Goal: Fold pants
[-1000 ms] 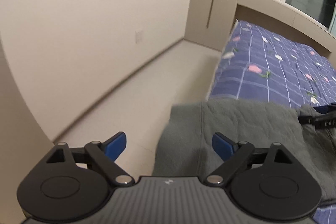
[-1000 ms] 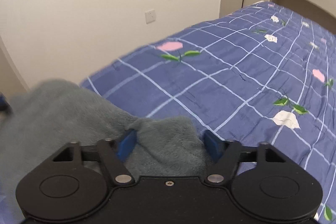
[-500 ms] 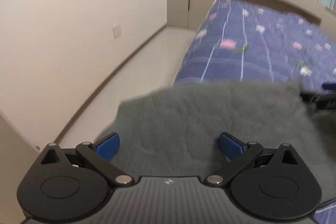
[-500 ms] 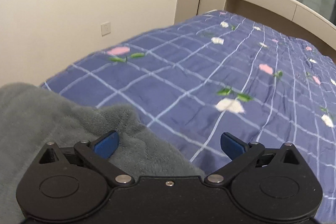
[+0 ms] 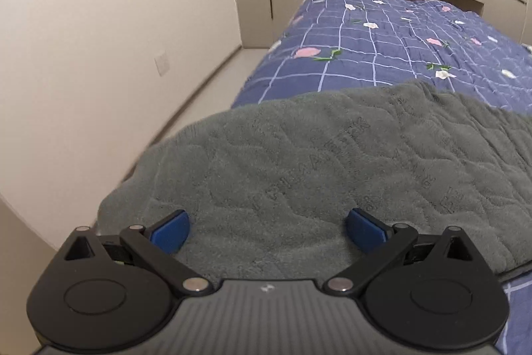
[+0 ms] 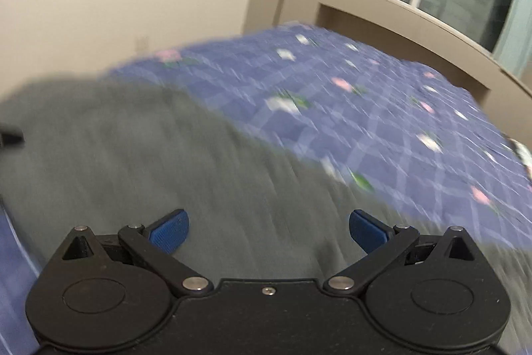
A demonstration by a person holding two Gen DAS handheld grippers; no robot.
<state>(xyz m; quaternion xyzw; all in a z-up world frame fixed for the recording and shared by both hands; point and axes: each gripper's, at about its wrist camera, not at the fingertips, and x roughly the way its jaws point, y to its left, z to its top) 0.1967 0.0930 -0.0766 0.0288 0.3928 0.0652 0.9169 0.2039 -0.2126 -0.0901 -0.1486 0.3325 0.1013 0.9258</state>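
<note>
Pants (image 5: 332,168) of grey fleece, faintly embossed with lettering, lie rumpled at the near edge of the blue floral quilt (image 5: 382,55); the left gripper (image 5: 266,230) hangs above, fingers wide apart. Right view is blurred: the right gripper (image 6: 267,230), fingers spread, seems just over the same grey cloth (image 6: 149,162).

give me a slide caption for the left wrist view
Open left gripper poised over grey fleece pants spread on a blue floral checked quilt, jaws wide apart and holding nothing.
</note>
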